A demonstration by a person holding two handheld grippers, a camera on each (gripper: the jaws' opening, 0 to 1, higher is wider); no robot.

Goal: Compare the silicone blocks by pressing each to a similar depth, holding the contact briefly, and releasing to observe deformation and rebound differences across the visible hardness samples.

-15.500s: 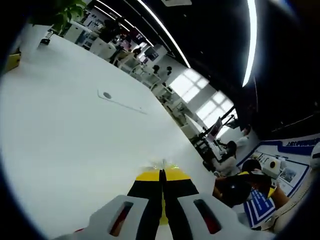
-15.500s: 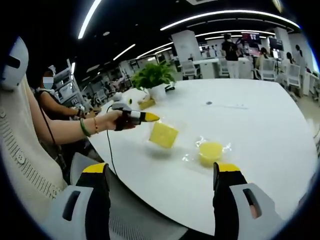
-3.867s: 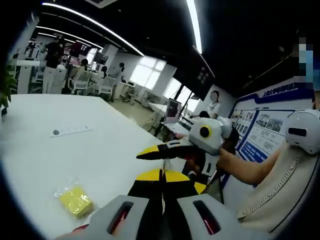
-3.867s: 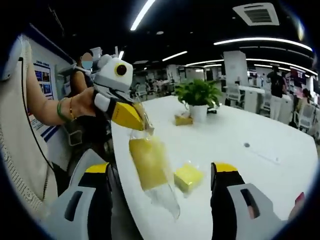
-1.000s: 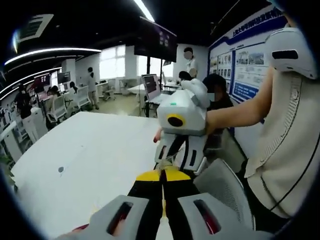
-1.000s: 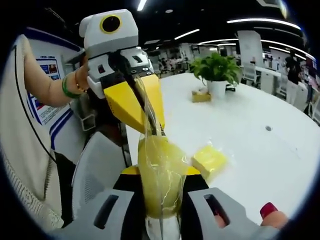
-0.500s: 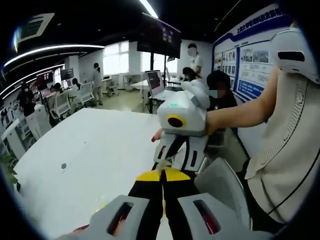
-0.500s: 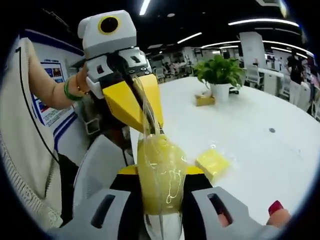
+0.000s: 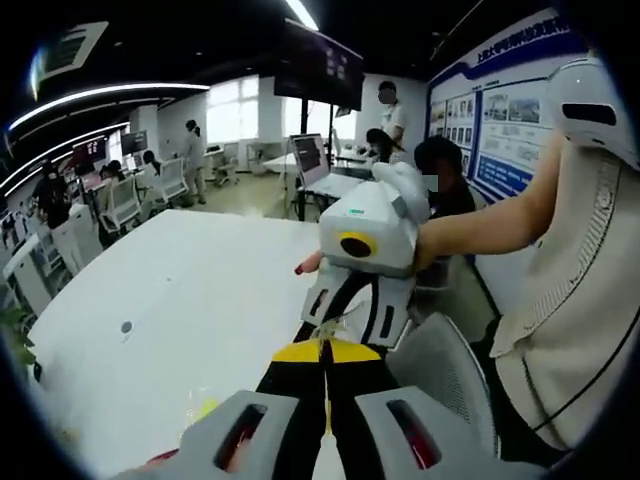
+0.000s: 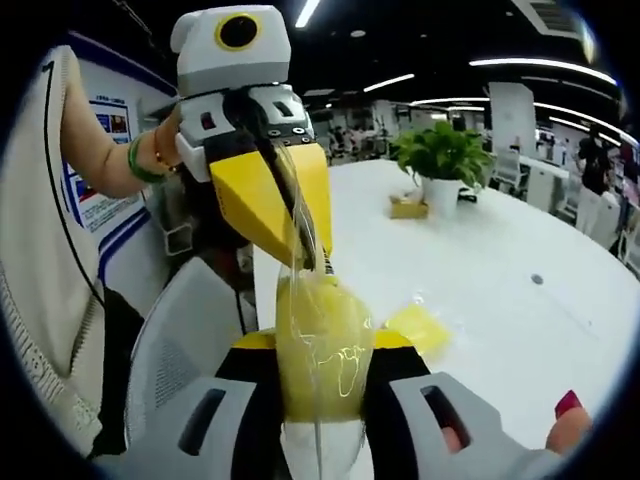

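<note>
A yellow silicone block in a clear bag [image 10: 322, 345] is up in the air, above the edge of the white worktop [image 10: 480, 290]. In the right gripper view, the right claw [image 10: 320, 365] is squeezed onto the block from both sides, low down. The left claw [image 10: 300, 240] comes down from the top and is pinched shut on the top of the clear bag, just above the block. So both claws hold the same bagged block between them.

A second yellow block in a bag [image 10: 420, 325] lies flat on the worktop, just behind the held one and a little to the right. Farther back on the worktop stand a green plant in a white pot [image 10: 443, 160] and a small yellow box [image 10: 408, 206] beside it.

In the left gripper view, the left claw [image 9: 322, 352] has its two yellow tips pressed together. The right claw [image 9: 345, 305] is close in front of it, with its white body held in a hand [image 9: 420, 245]. The view does not show well what is between them. A sliver of yellow [image 9: 203, 408] peeks out low on the worktop [image 9: 180, 310]. A grey chair back [image 9: 445, 375] sits at the worktop's edge. People [image 9: 190, 155] and desks show far off in the room.
</note>
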